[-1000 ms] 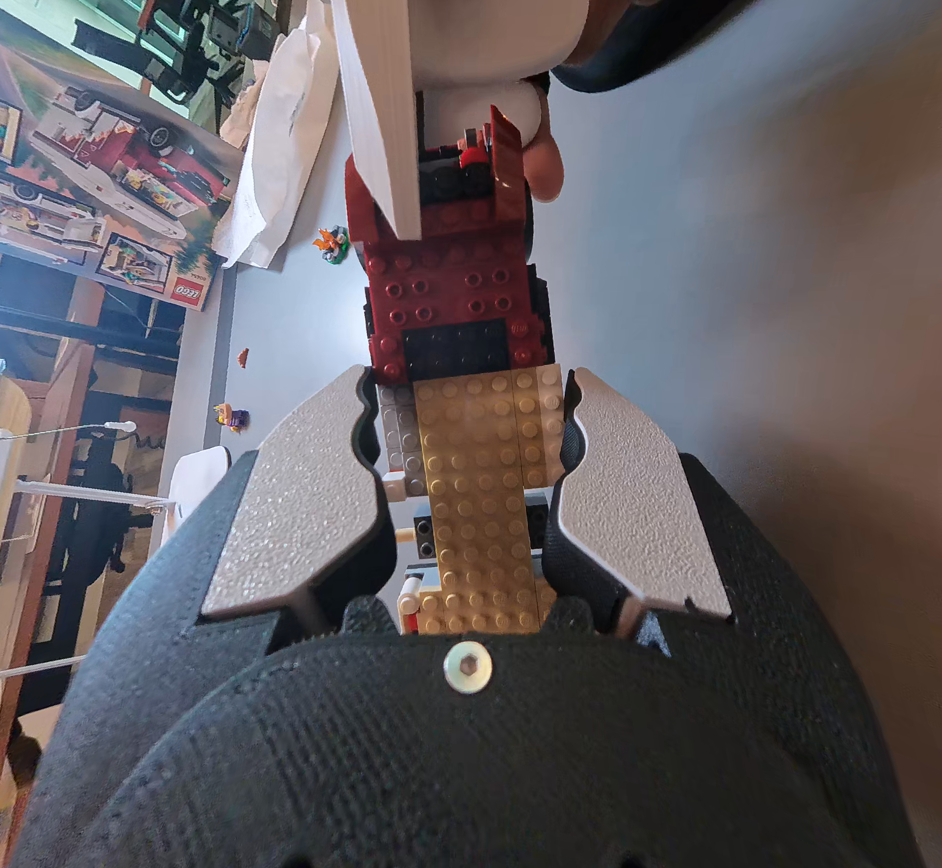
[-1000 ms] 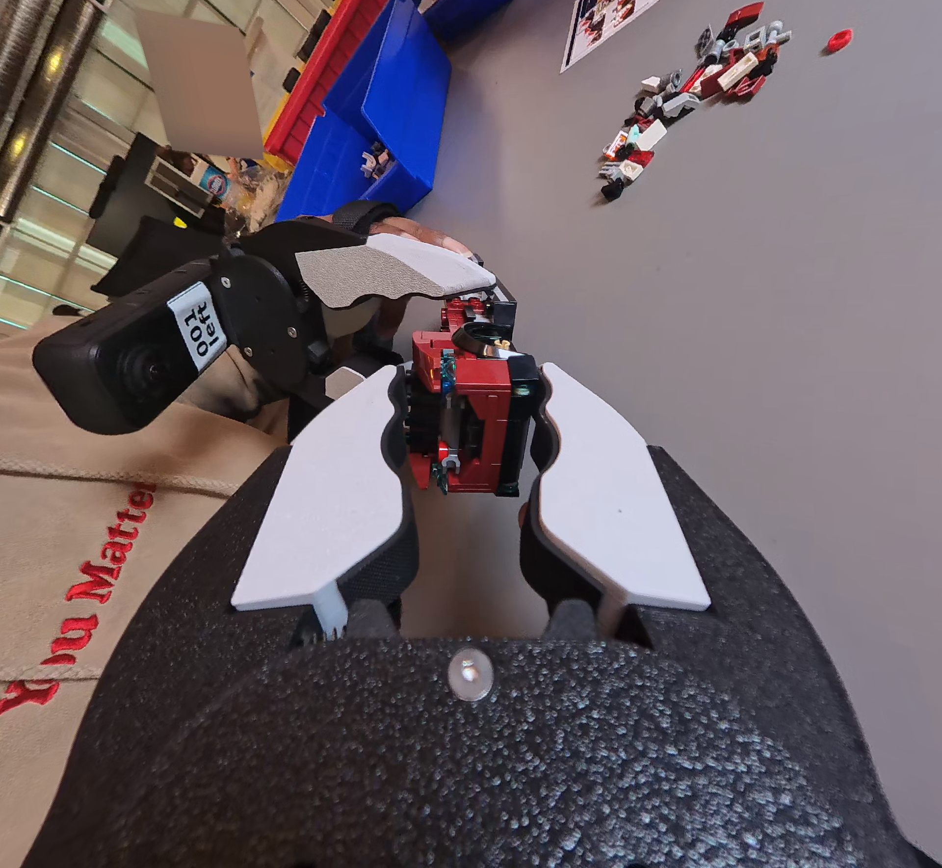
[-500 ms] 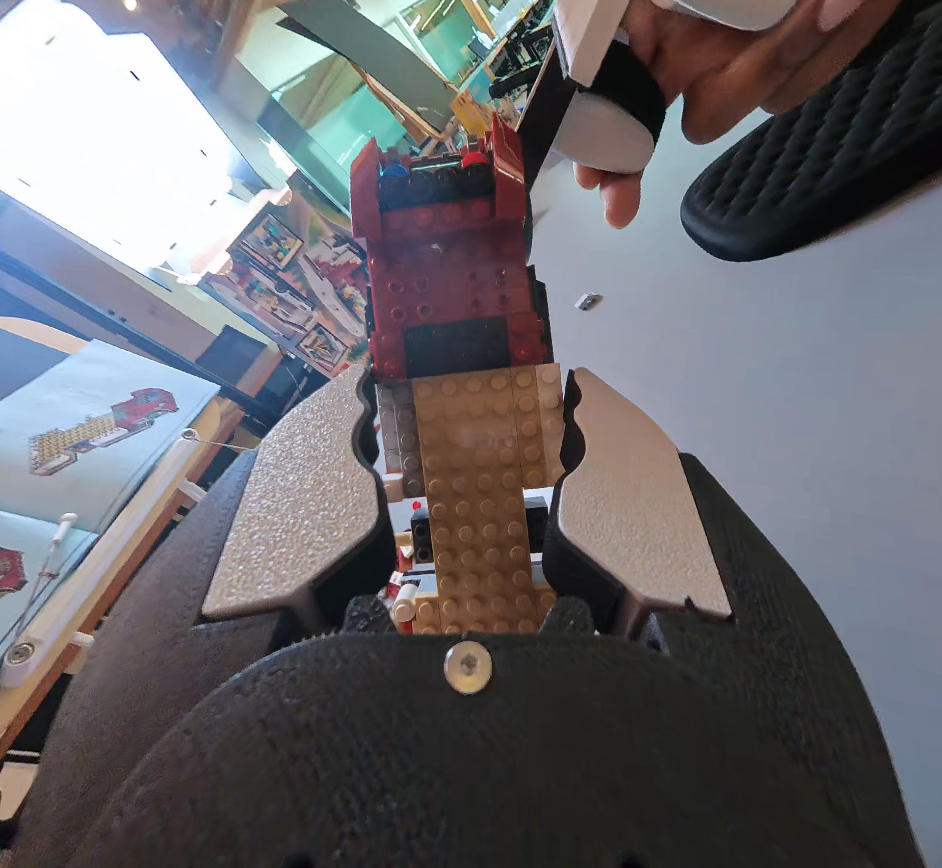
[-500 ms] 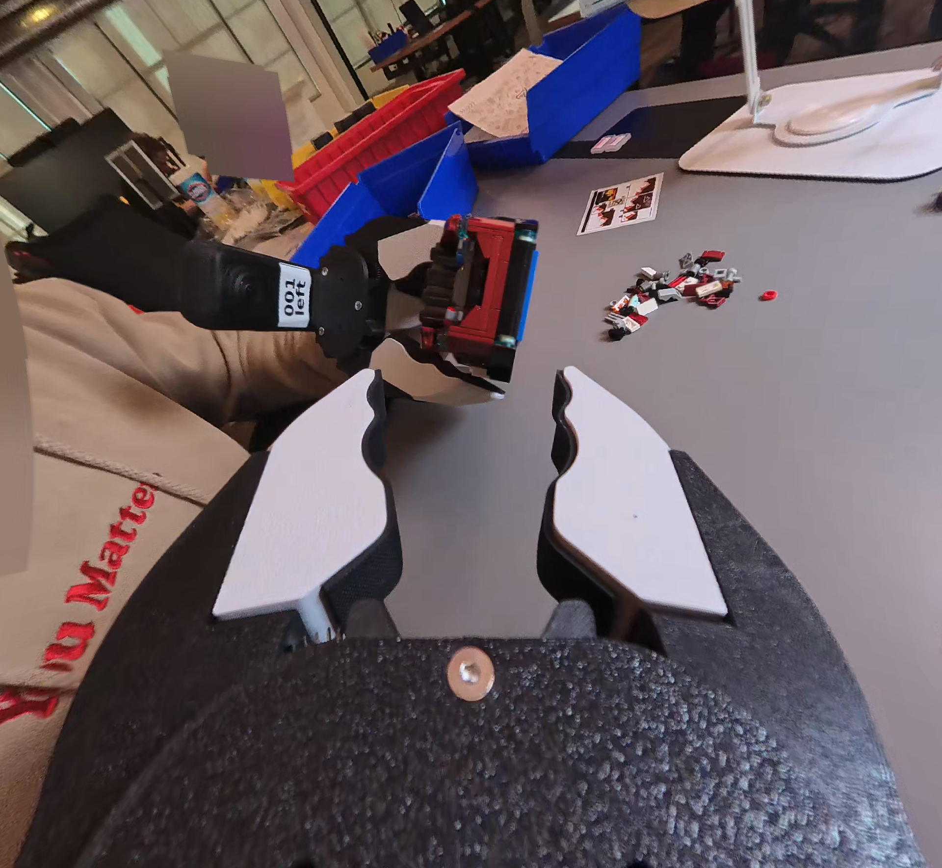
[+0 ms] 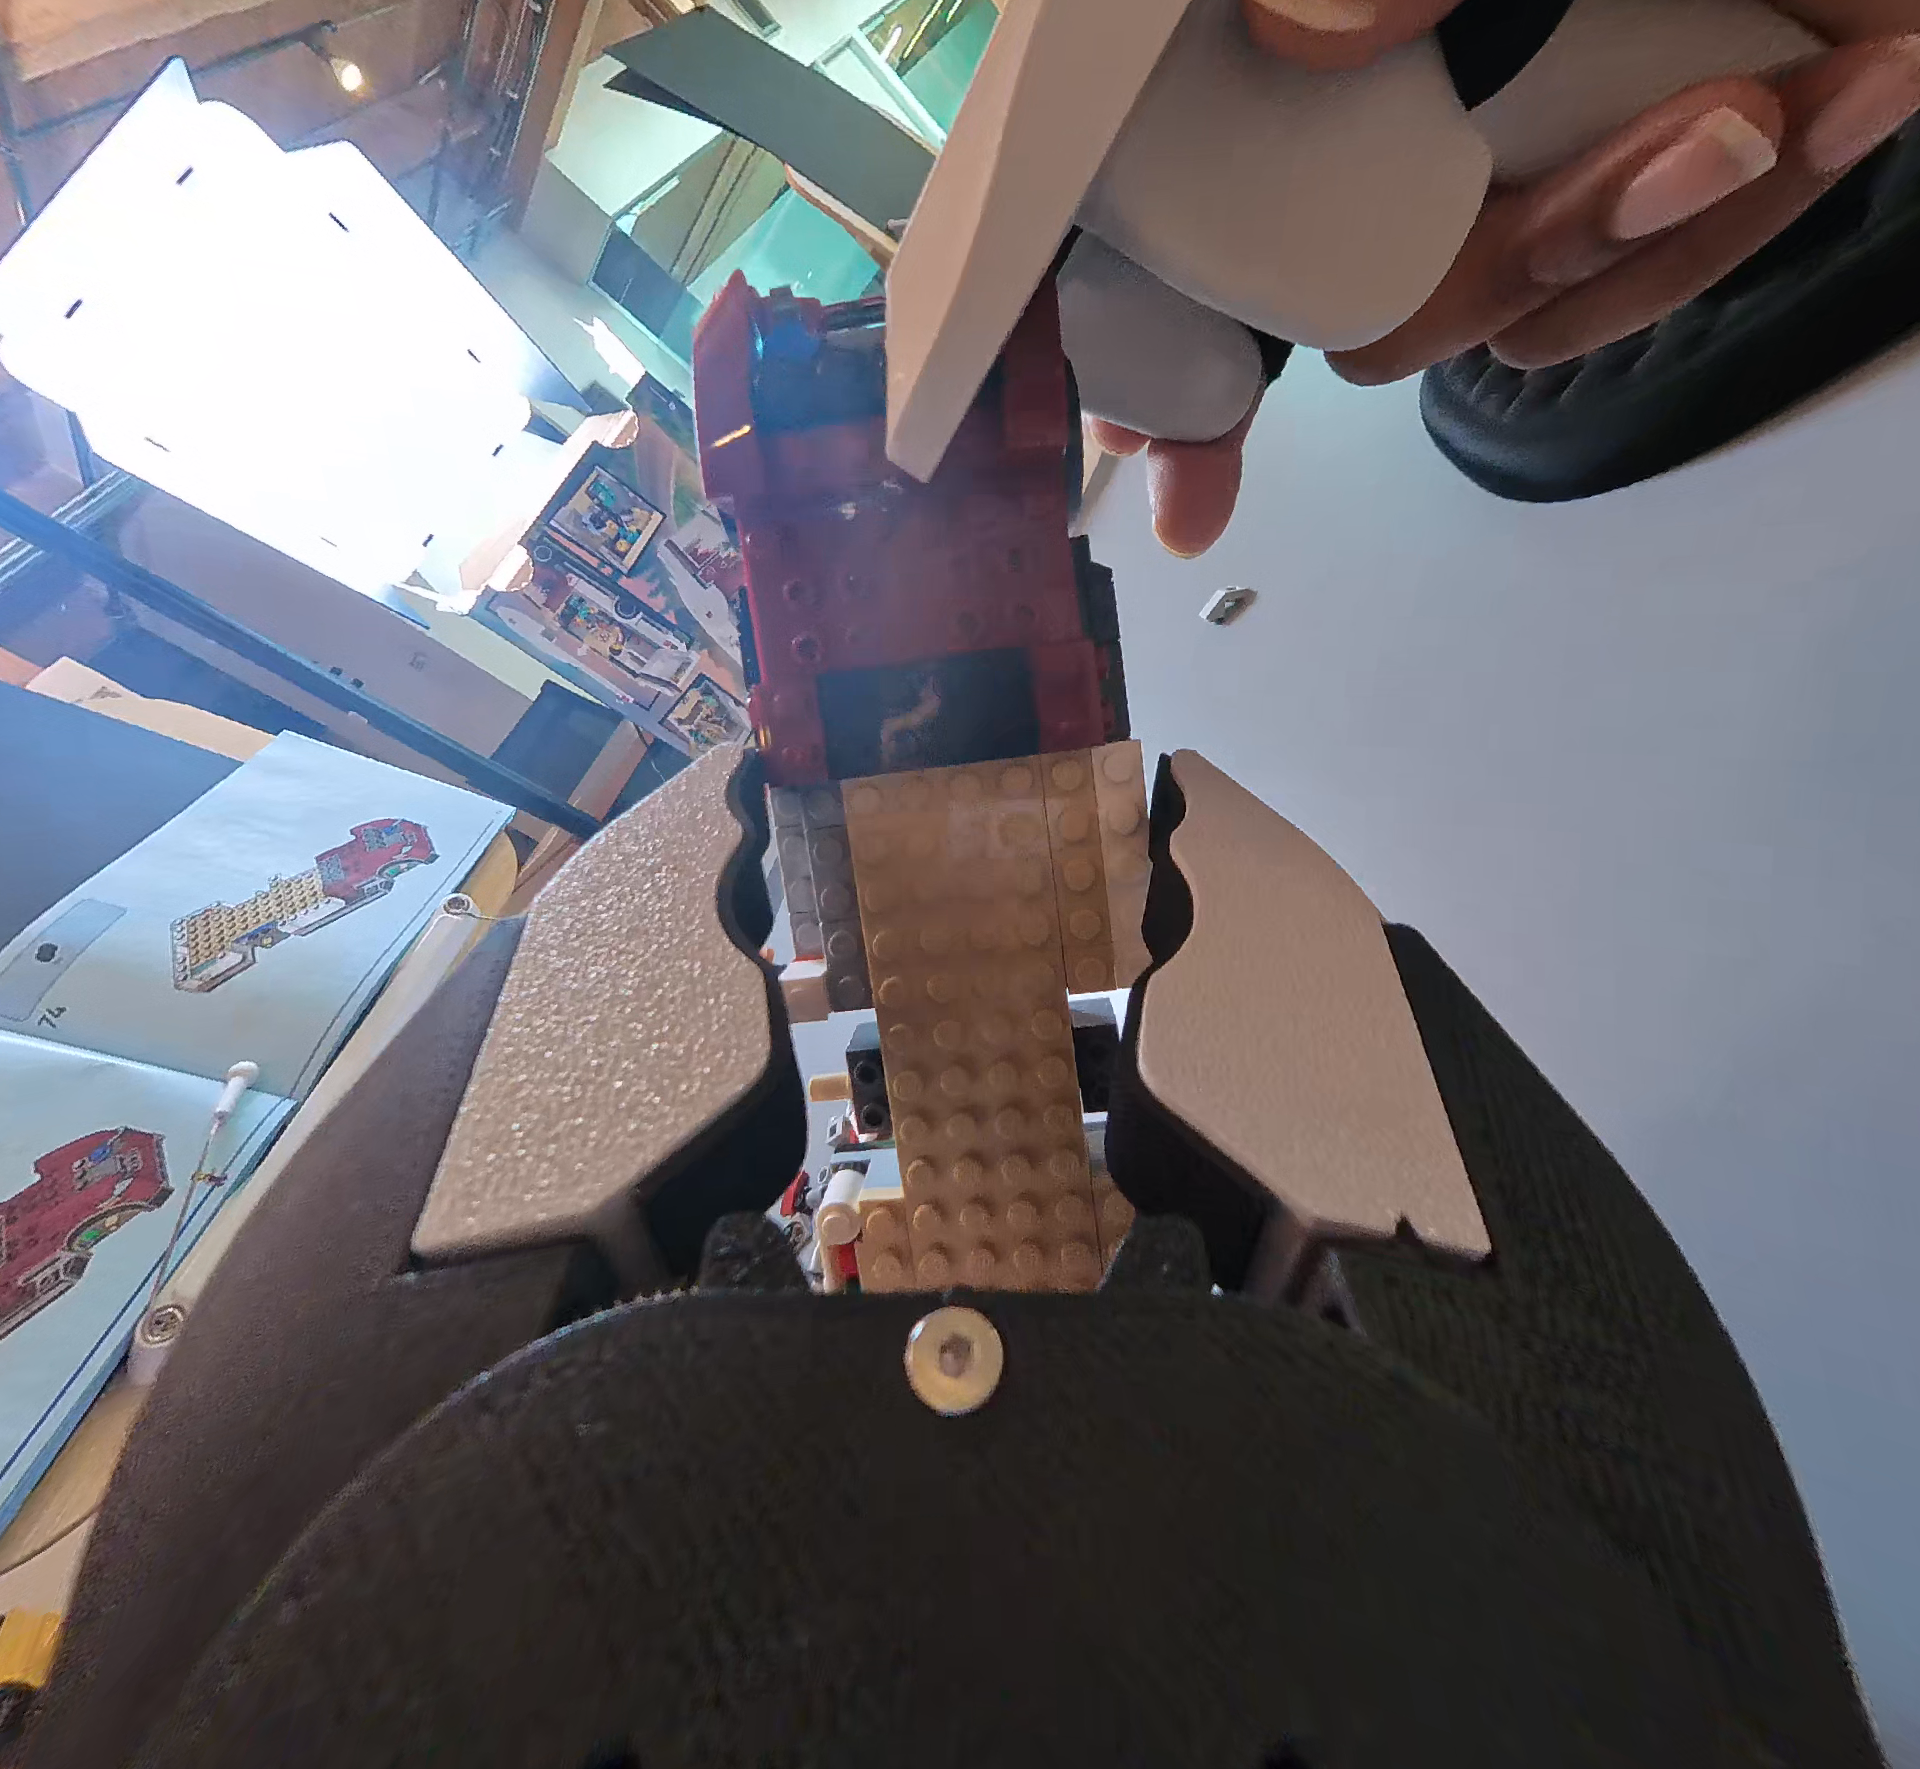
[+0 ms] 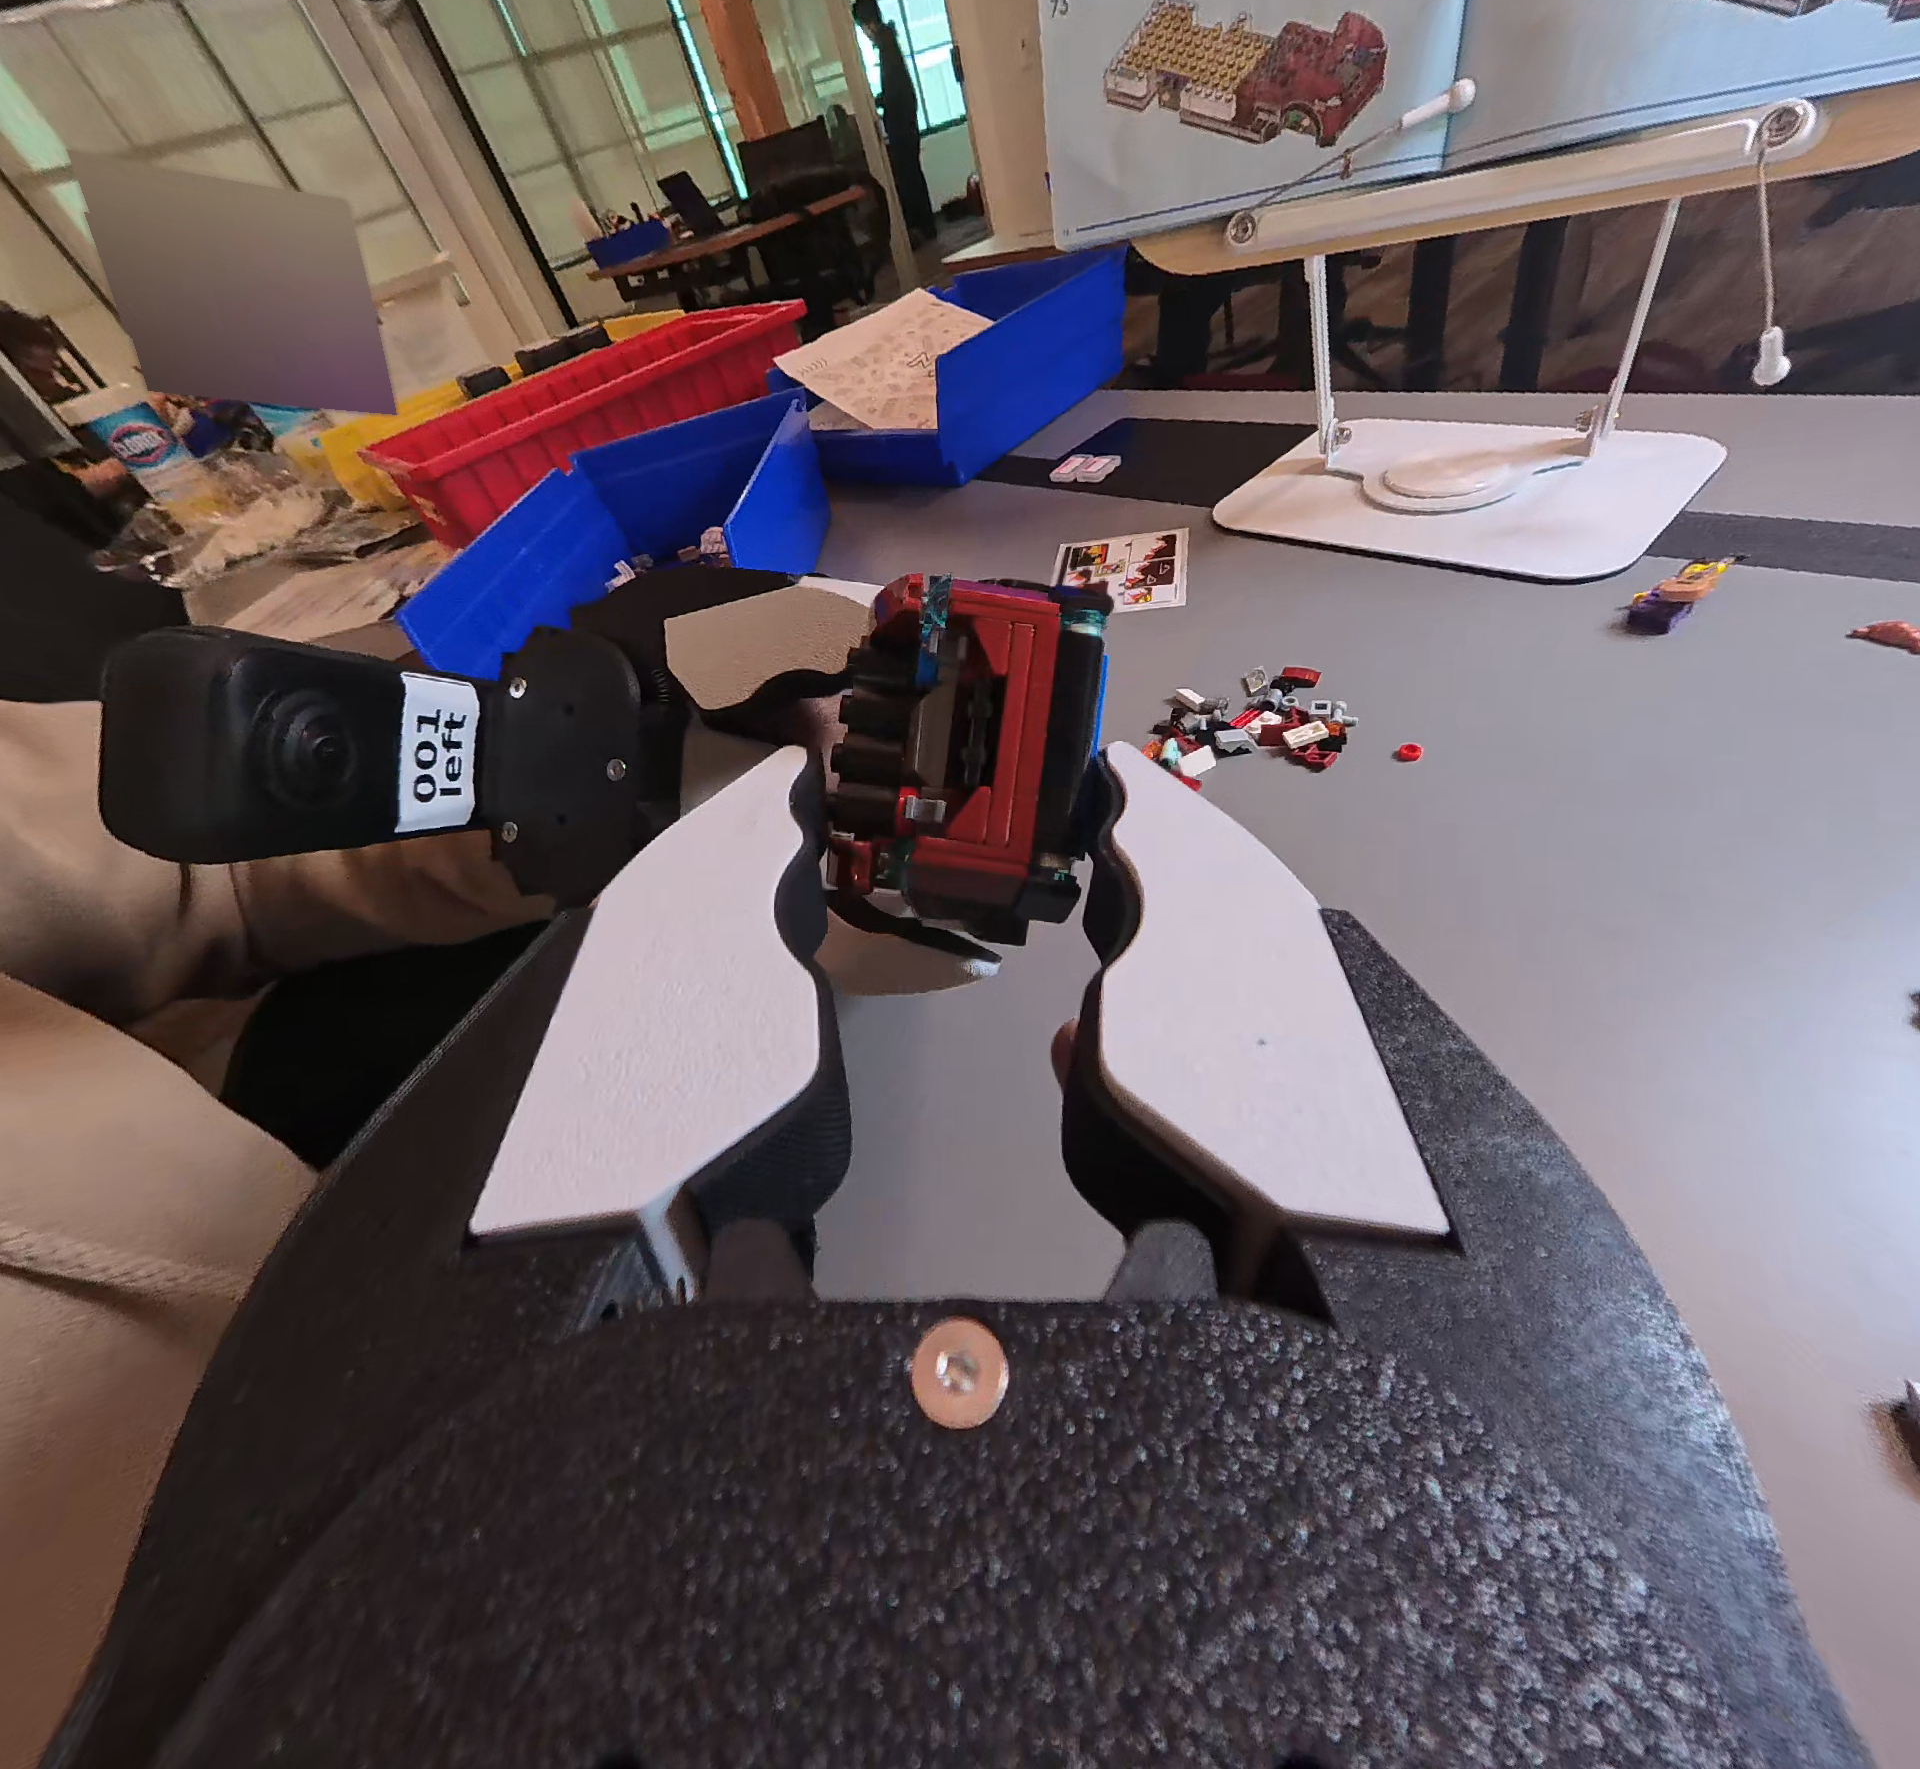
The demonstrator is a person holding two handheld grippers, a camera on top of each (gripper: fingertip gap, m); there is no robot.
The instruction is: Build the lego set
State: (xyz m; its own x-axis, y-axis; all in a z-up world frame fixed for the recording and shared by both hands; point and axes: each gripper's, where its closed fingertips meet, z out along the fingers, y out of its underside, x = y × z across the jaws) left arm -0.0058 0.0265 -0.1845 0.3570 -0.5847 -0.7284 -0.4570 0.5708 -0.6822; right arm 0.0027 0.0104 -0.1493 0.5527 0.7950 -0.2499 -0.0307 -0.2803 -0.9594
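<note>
blue bins (image 6: 665, 514) stand at the back left of the tabletop (image 6: 1558, 888). the near one holds a few small bricks at its bottom; the far one (image 6: 997, 369) holds a folded printed sheet (image 6: 883, 348). a red bin (image 6: 582, 420) sits behind them, contents hidden, and a yellow one behind that is mostly out of sight.

my left hand-held gripper (image 5: 951, 784) pinches the model (image 5: 935, 680) by its tan studded floor, both pads against the sides; the dark red cab end sticks out past the fingertips. the model is off the tabletop, carried between my two tools. my right hand-held gripper (image 6: 951, 784) is closed on that cab end: its left pad lies on the black ribbed side, its right pad on the black and blue side, and in the left view one of its white fingers (image 5: 997, 161) lies over the cab.

loose bricks (image 6: 1257, 727) and a red stud (image 6: 1408, 751) lie to the right, a sticker sheet (image 6: 1122, 568) just behind the model, and the instruction book on its stand (image 6: 1455, 472) farther back.

versus half a second ago: my right tool stood apart from the model, jaws wider and bare; now it is up on the cab and narrowed onto it. the left grip is unchanged.
</note>
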